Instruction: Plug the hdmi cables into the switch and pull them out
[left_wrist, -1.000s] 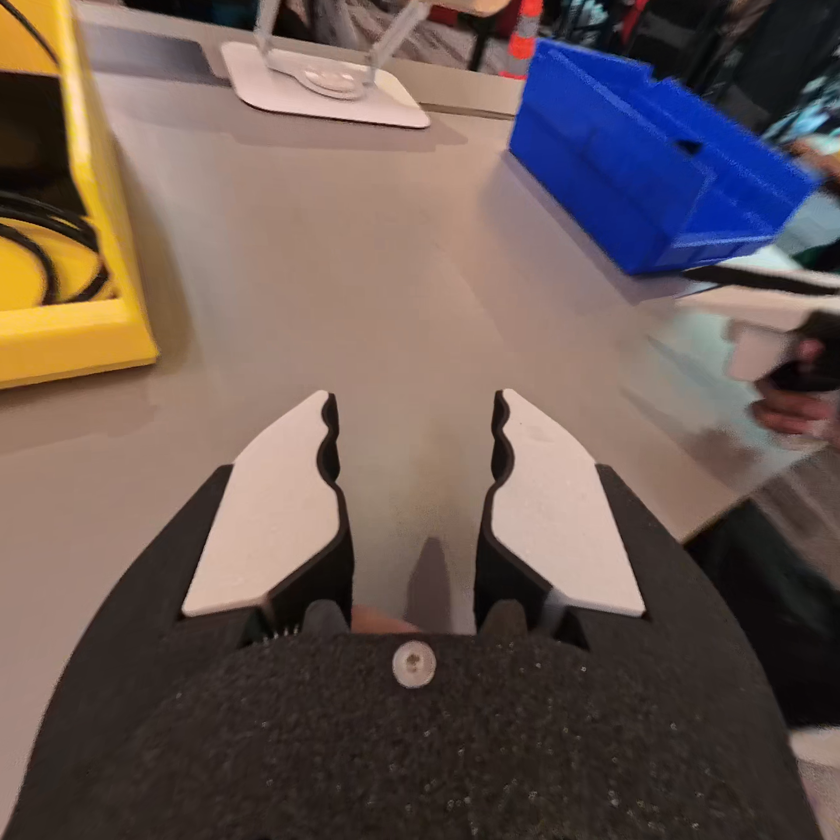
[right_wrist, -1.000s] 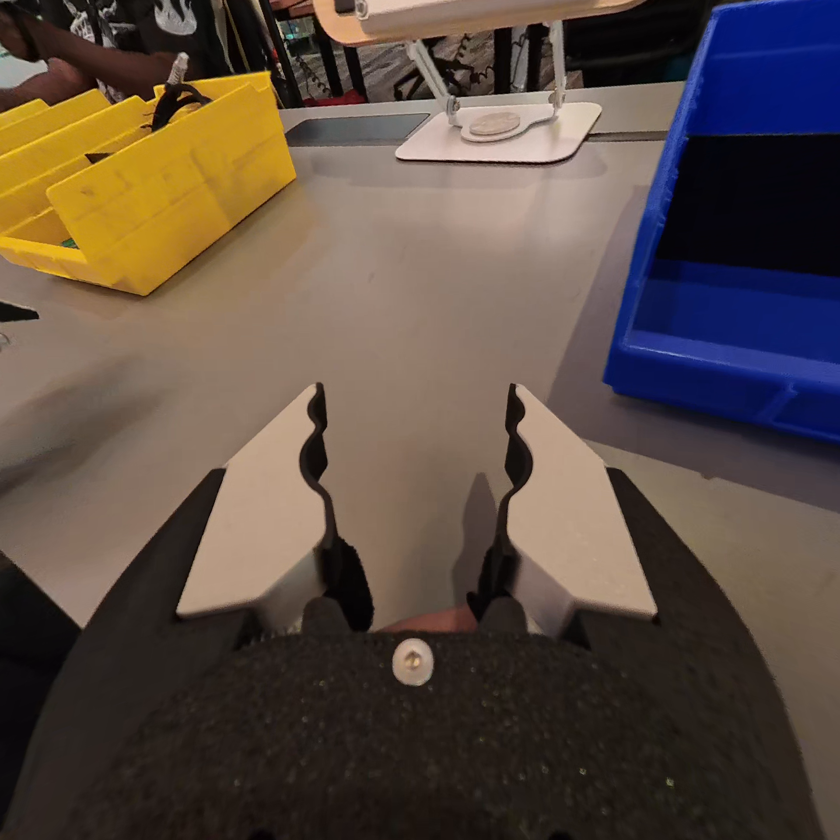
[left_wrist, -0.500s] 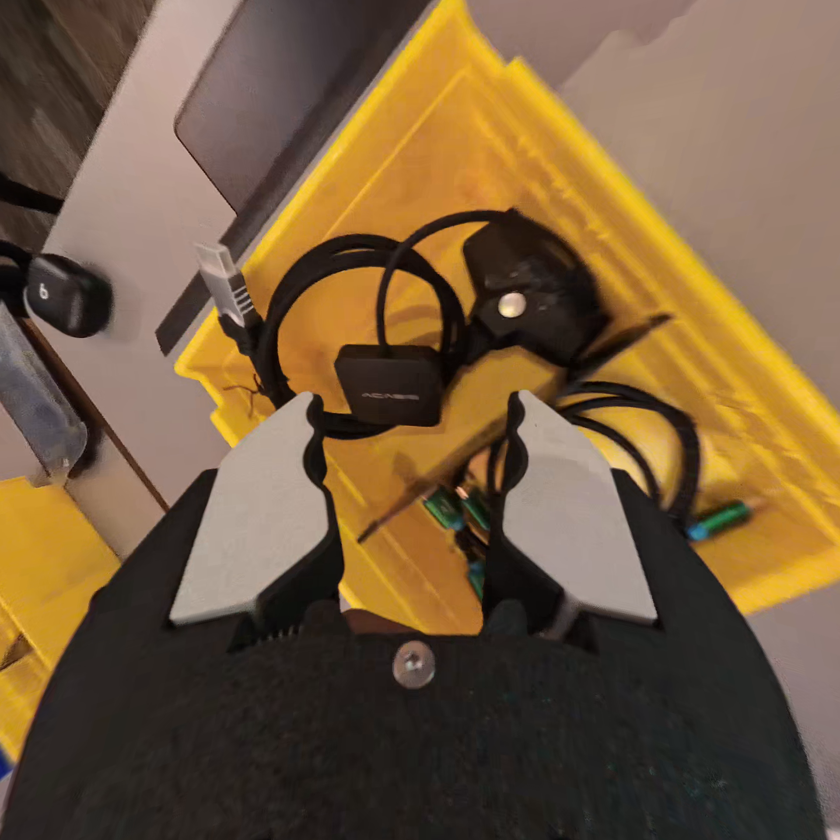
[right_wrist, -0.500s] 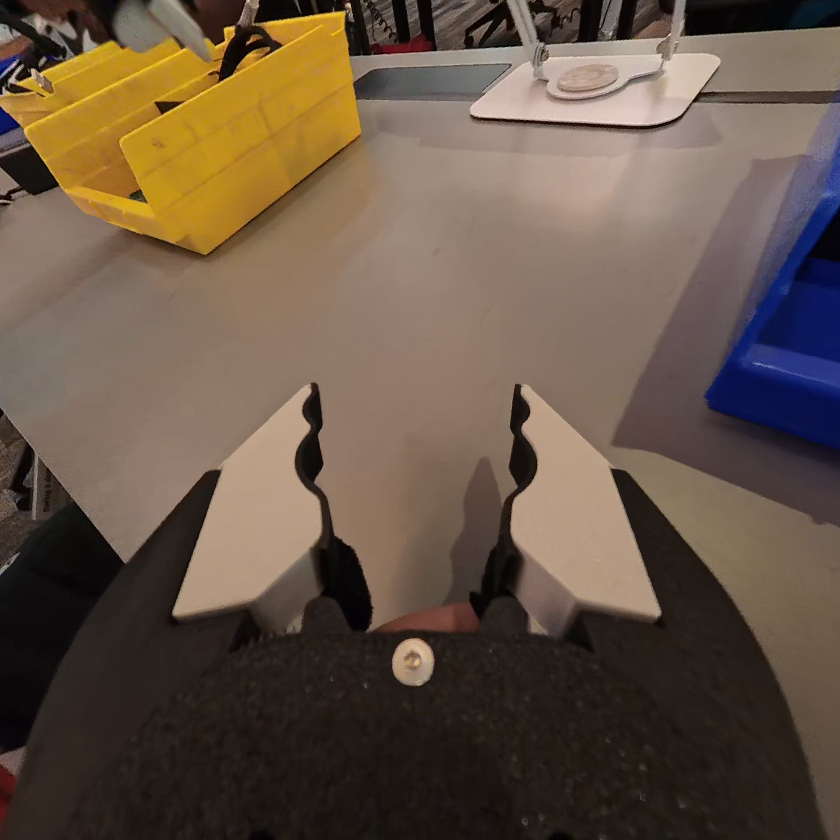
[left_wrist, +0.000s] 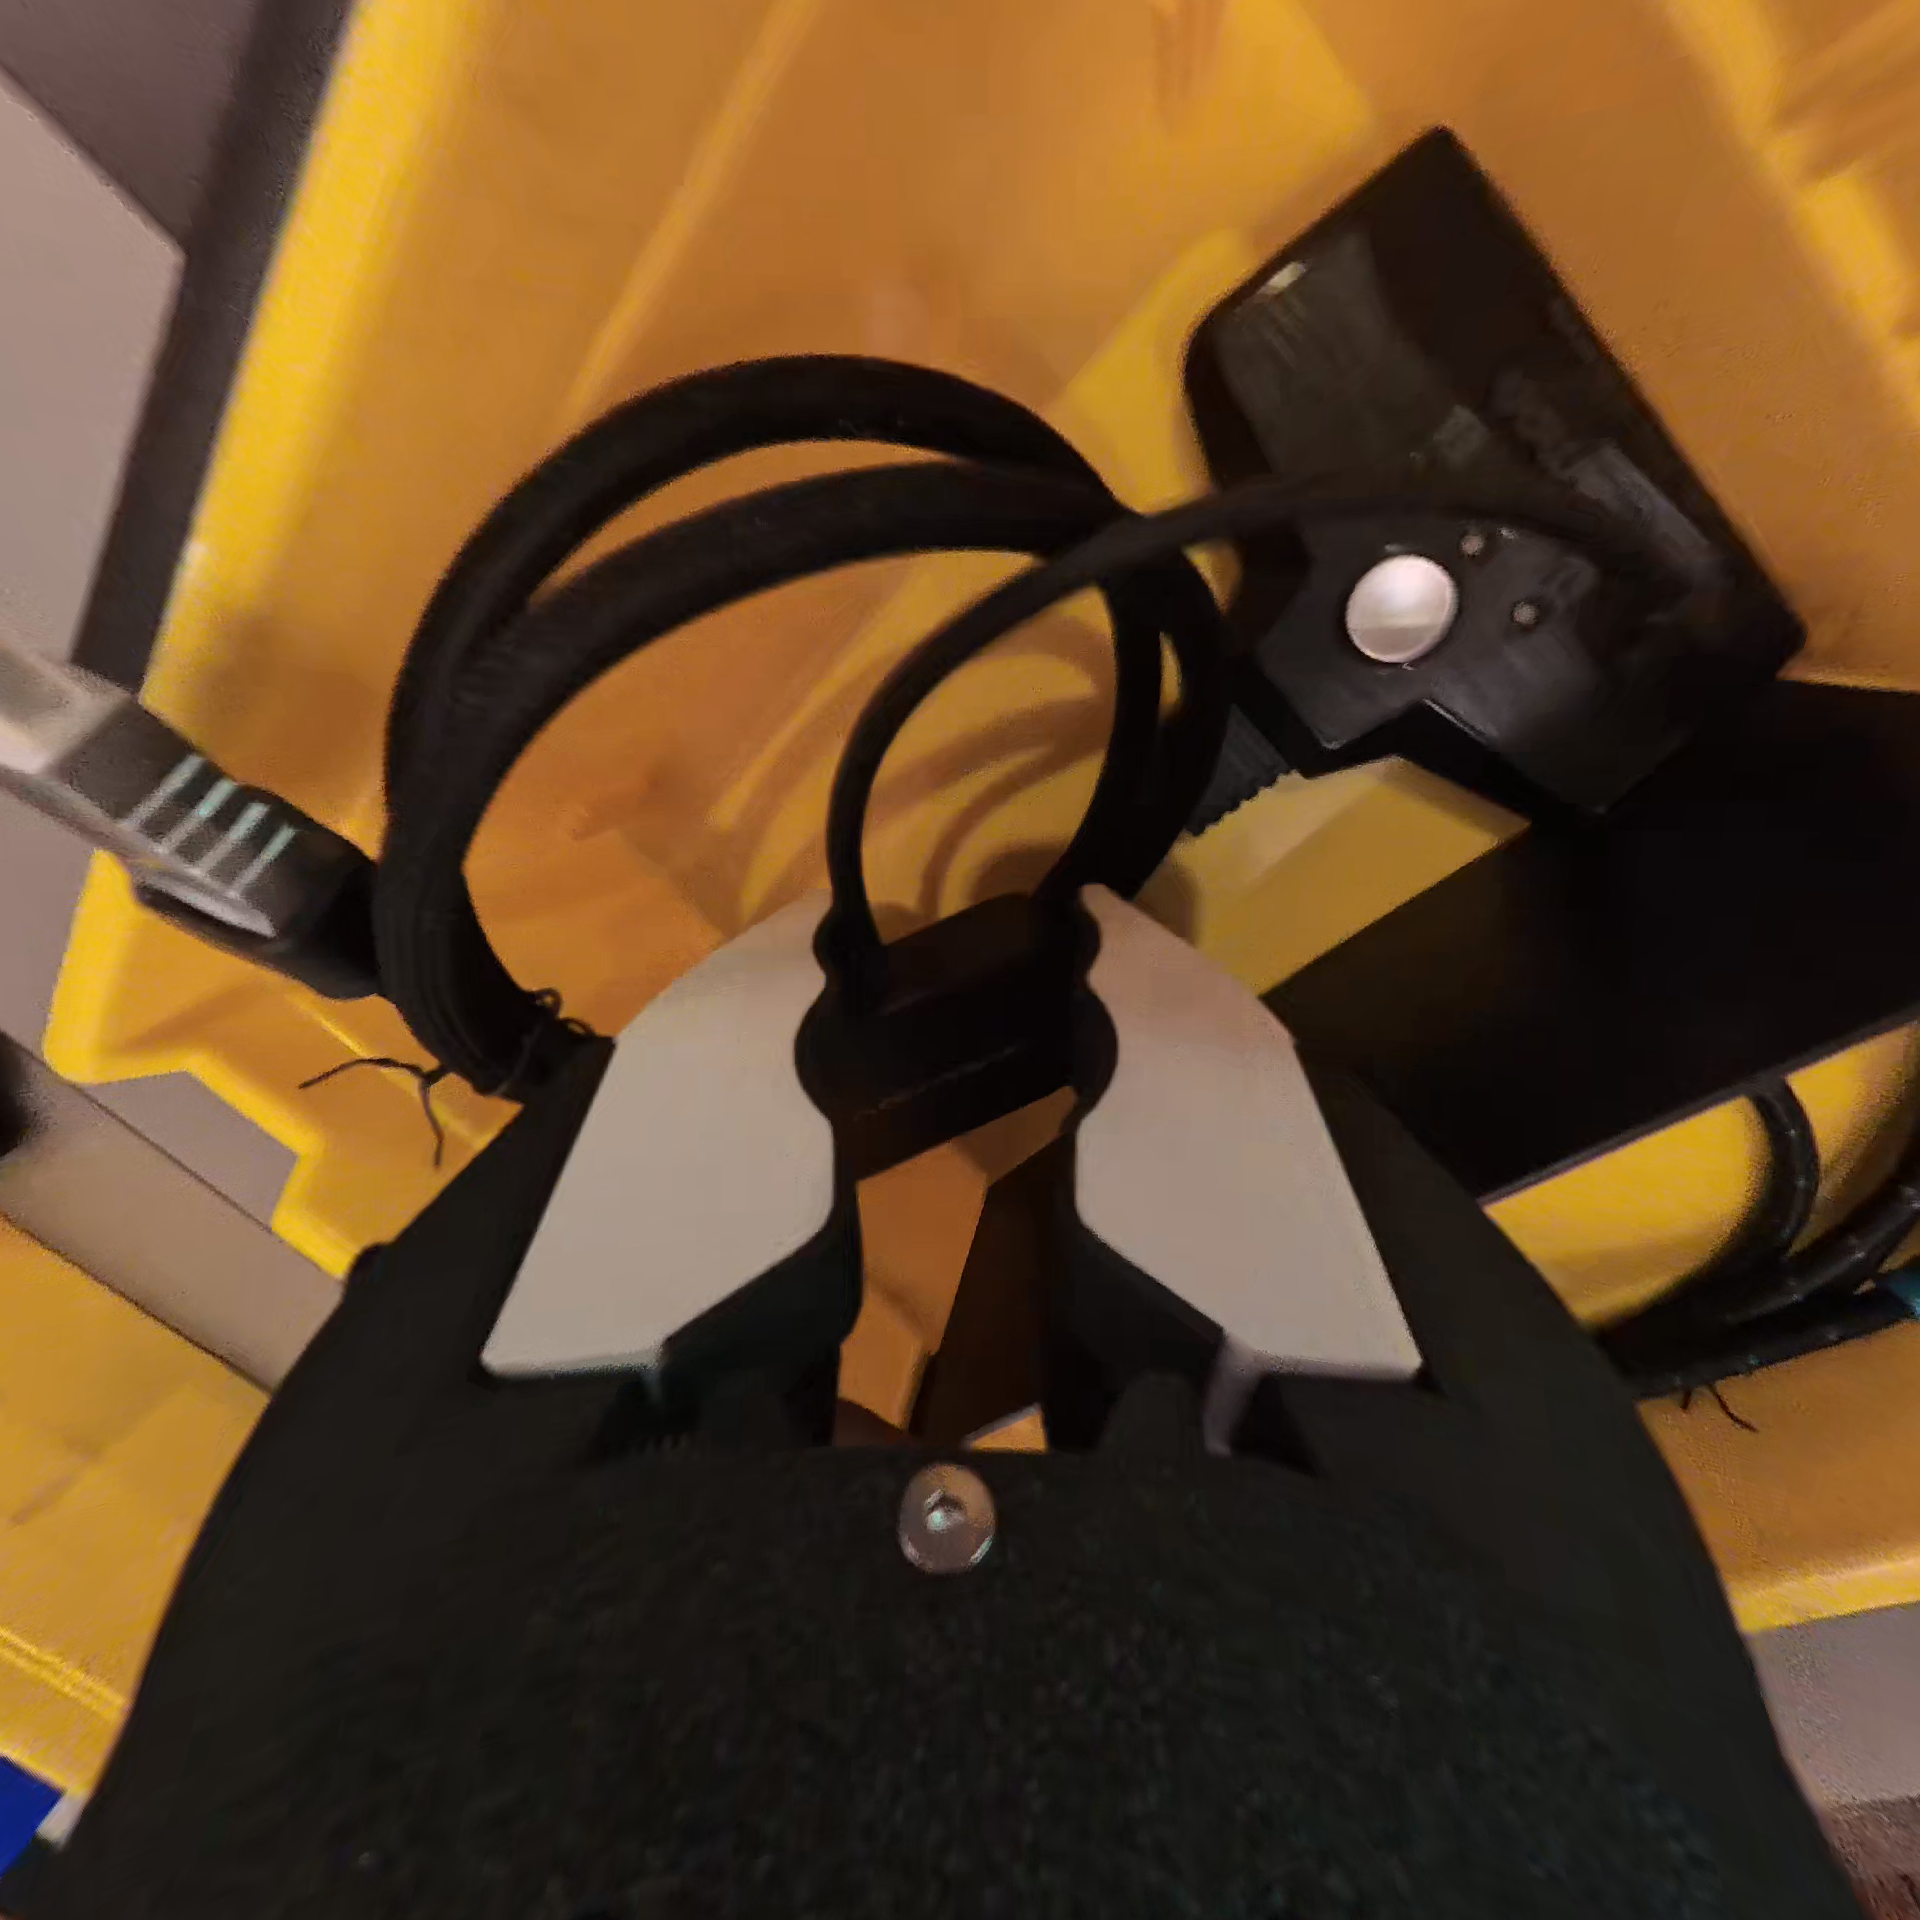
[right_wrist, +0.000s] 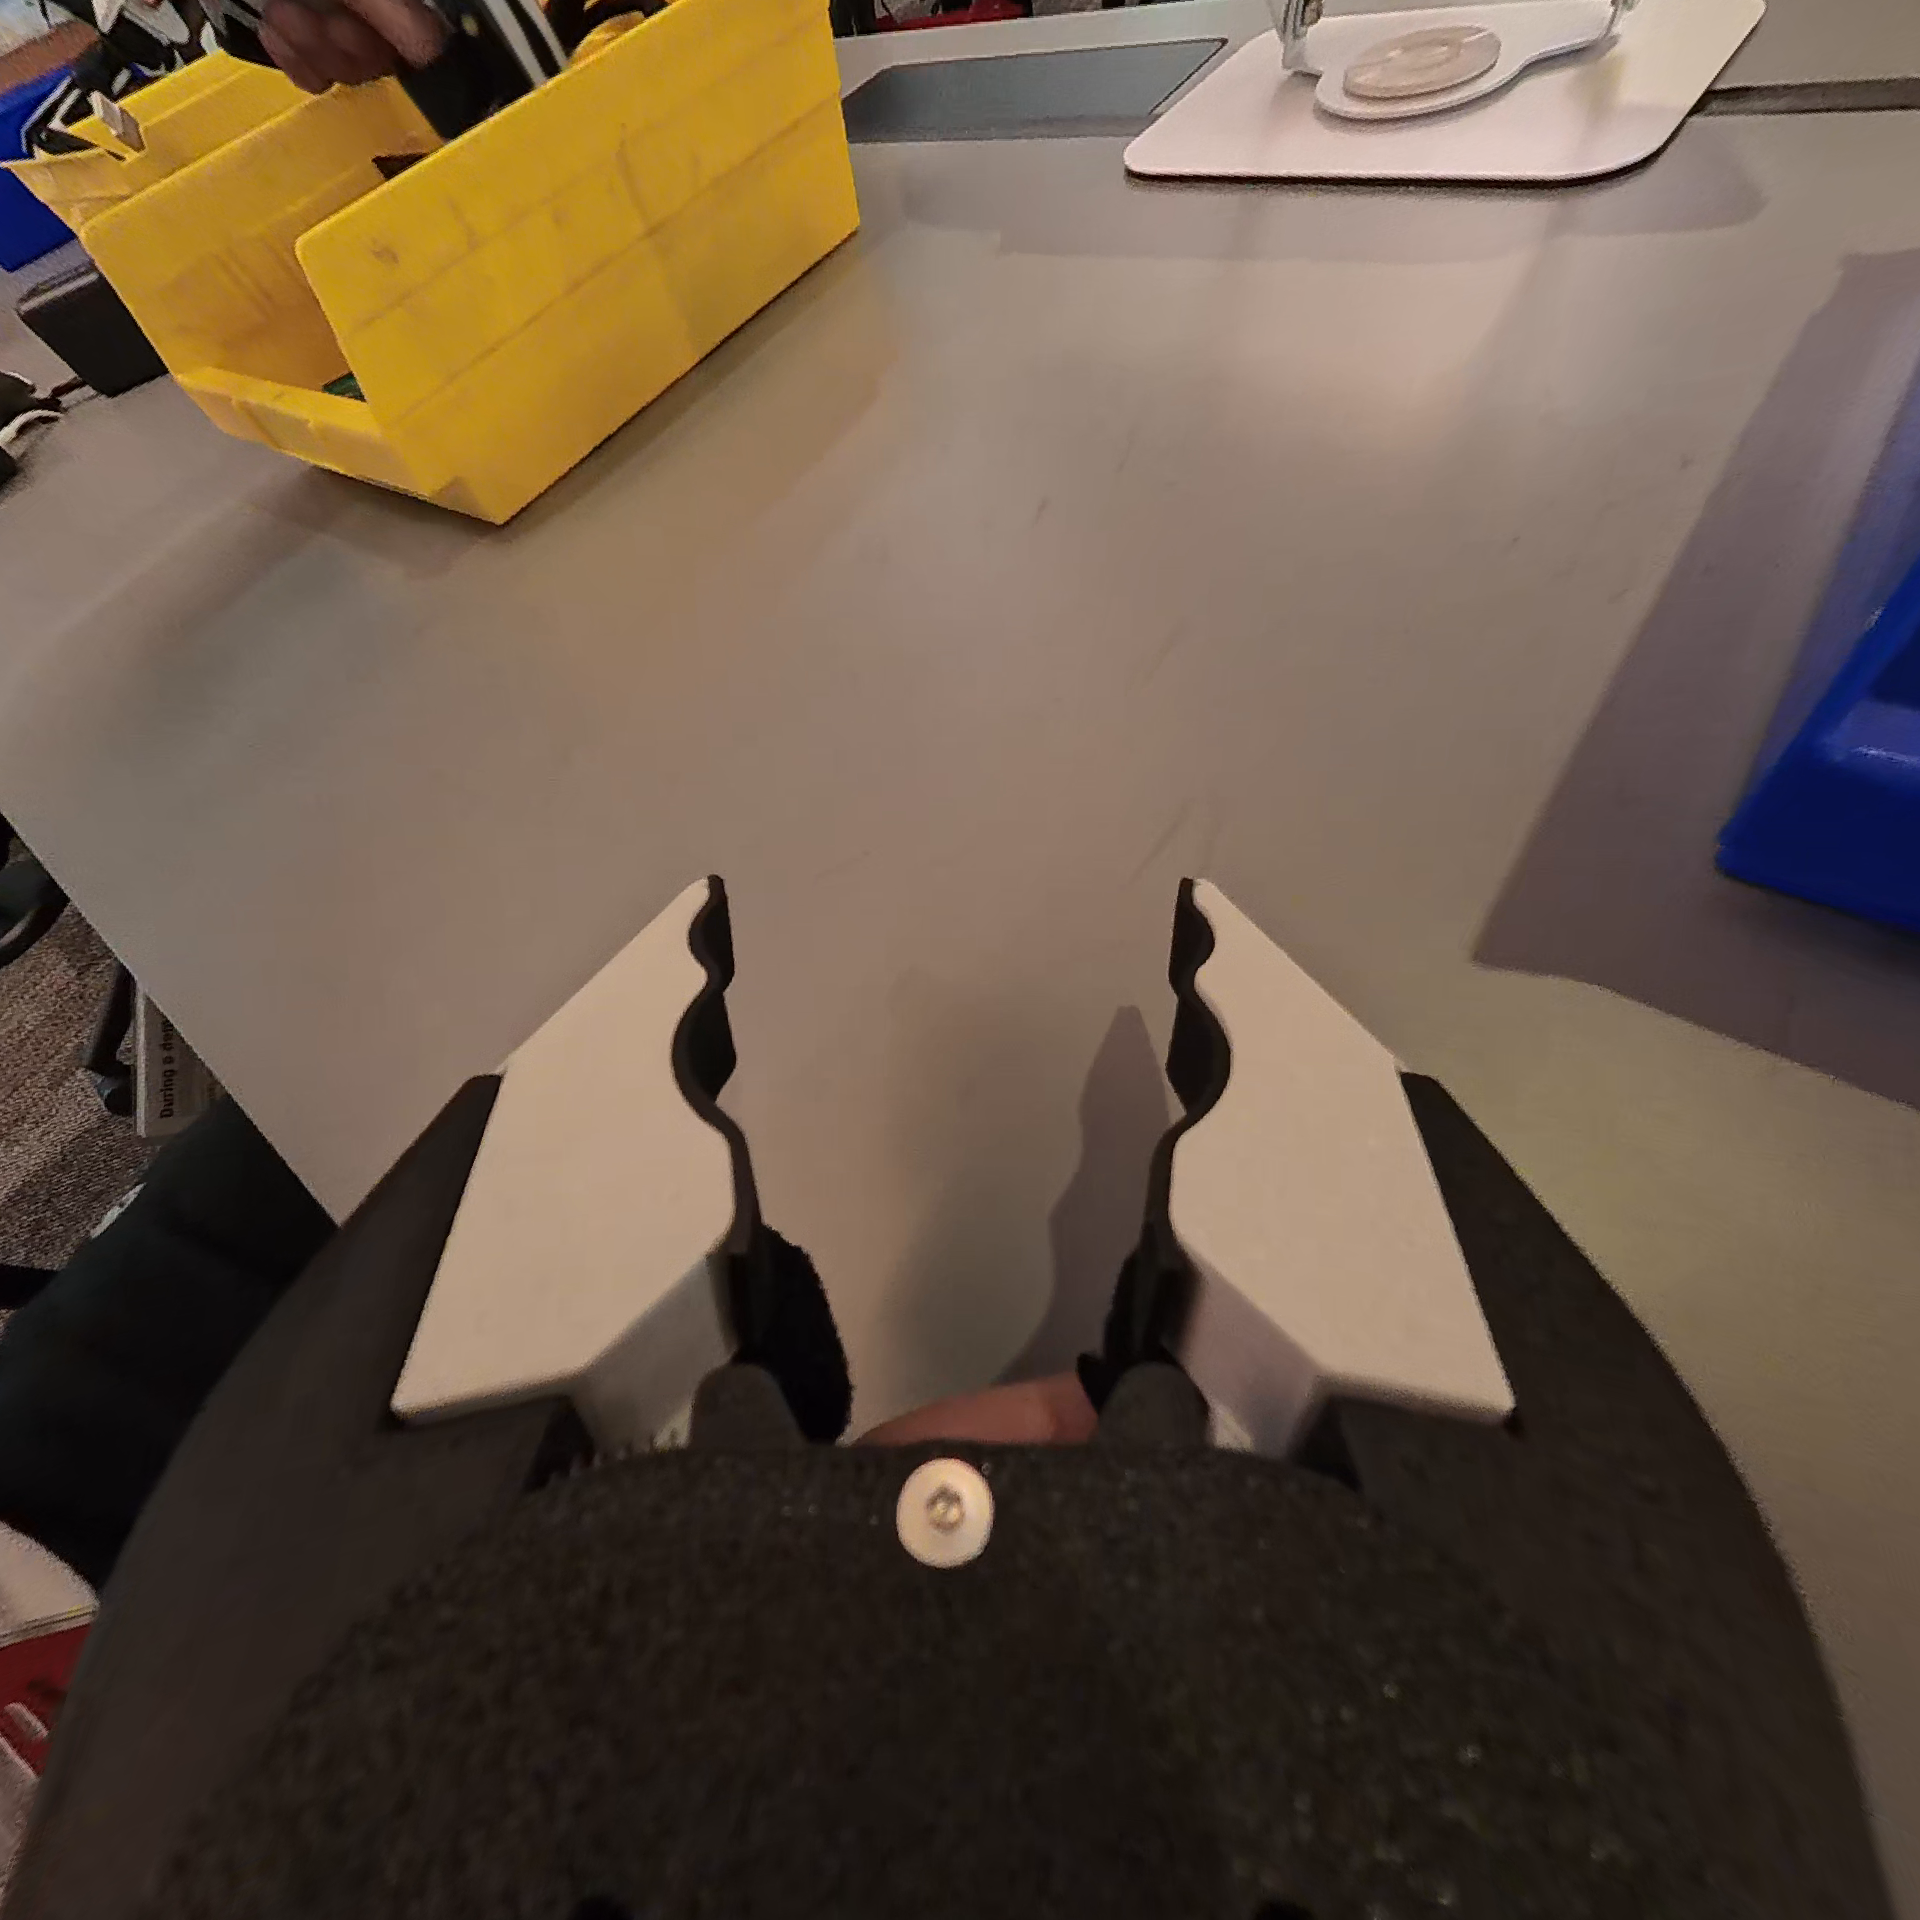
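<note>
In the left wrist view, my left gripper (left_wrist: 956, 940) reaches into a yellow bin (left_wrist: 935, 208) and is shut on a small black block (left_wrist: 951, 1023) at the end of a thin black cable (left_wrist: 894, 707). That cable runs to the black switch (left_wrist: 1455, 623), which has a round silver button and lies at the upper right. A coiled braided HDMI cable (left_wrist: 665, 499) with a silver plug (left_wrist: 125, 800) lies on the left. In the right wrist view, my right gripper (right_wrist: 951, 904) is open and empty above the grey table (right_wrist: 987, 623).
The yellow bin (right_wrist: 582, 260) stands at the table's far left, with a hand (right_wrist: 343, 36) over it. A blue bin (right_wrist: 1849, 790) is at the right edge and a white stand base (right_wrist: 1434, 104) at the back. A black divider (left_wrist: 1610, 987) crosses the yellow bin. There is about 50 cm between the tips of the two grippers. My left gripper is the nearer one to the black switch (left_wrist: 1455, 623): about 7 cm, against 45 cm.
My left gripper swung from the table to the yellow bin, went down into it and shut on the small black block. My right gripper drifted left, away from the blue bin, still open.
</note>
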